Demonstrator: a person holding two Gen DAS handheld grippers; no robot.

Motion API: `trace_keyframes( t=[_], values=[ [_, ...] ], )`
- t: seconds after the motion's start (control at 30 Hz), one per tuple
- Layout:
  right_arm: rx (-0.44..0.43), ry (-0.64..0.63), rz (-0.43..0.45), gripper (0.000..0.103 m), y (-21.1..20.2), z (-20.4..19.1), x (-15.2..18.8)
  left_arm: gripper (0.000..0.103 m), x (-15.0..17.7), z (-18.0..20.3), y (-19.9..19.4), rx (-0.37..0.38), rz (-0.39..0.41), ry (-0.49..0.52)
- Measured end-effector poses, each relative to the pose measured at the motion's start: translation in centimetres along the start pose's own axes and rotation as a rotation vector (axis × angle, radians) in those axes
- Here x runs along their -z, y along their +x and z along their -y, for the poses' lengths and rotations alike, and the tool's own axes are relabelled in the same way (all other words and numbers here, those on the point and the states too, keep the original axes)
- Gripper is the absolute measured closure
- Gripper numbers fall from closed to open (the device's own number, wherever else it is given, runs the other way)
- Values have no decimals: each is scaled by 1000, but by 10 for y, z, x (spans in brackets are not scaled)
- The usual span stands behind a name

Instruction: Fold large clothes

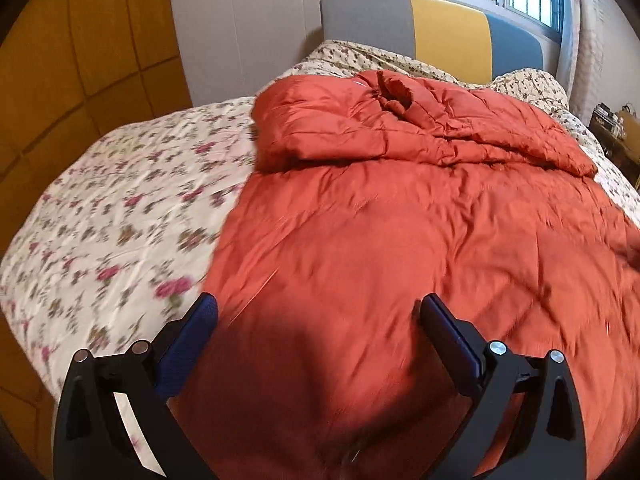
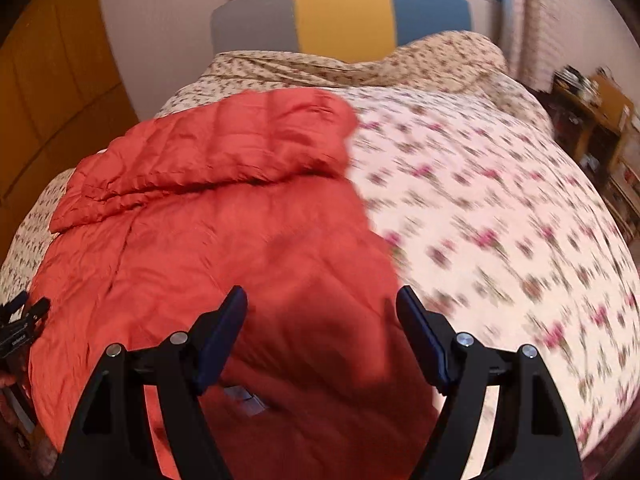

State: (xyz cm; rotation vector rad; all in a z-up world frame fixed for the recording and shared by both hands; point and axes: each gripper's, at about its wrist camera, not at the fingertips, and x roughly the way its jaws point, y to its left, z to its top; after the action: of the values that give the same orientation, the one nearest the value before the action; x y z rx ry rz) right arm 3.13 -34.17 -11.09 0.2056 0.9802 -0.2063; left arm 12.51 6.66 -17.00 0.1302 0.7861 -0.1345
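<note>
A large red-orange puffer coat (image 1: 420, 216) lies spread on the bed, its far part folded over into a thick roll across the top. It also shows in the right wrist view (image 2: 208, 232). My left gripper (image 1: 318, 312) is open and empty, hovering over the coat's near left edge. My right gripper (image 2: 322, 304) is open and empty, hovering over the coat's near right edge. A small grey label (image 2: 244, 398) shows on the coat near the right gripper. The left gripper (image 2: 22, 320) is at the far left of the right wrist view.
The bed has a floral cover (image 1: 120, 216), also in the right wrist view (image 2: 500, 220), and a grey, yellow and blue headboard (image 1: 432, 24). A bunched floral quilt (image 2: 400, 64) lies by the headboard. Wooden wardrobe (image 1: 60, 60) on the left, cluttered shelves (image 2: 600, 132) on the right.
</note>
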Motion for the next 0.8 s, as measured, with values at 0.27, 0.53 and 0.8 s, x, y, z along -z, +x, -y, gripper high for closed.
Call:
trace_keyframes(
  t=[0.27,0.53,0.8],
  values=[
    [-35,97,-49,34,-36,54,49,3,38,-44,-28,69,-27,-179],
    [-137,150,-128,58,-34,60,79,5,68,-42,-41,186,-110,-184],
    [-230,101,-101,90,-44,48,80,64,76,-29,-58,296,-139,-149]
  ],
)
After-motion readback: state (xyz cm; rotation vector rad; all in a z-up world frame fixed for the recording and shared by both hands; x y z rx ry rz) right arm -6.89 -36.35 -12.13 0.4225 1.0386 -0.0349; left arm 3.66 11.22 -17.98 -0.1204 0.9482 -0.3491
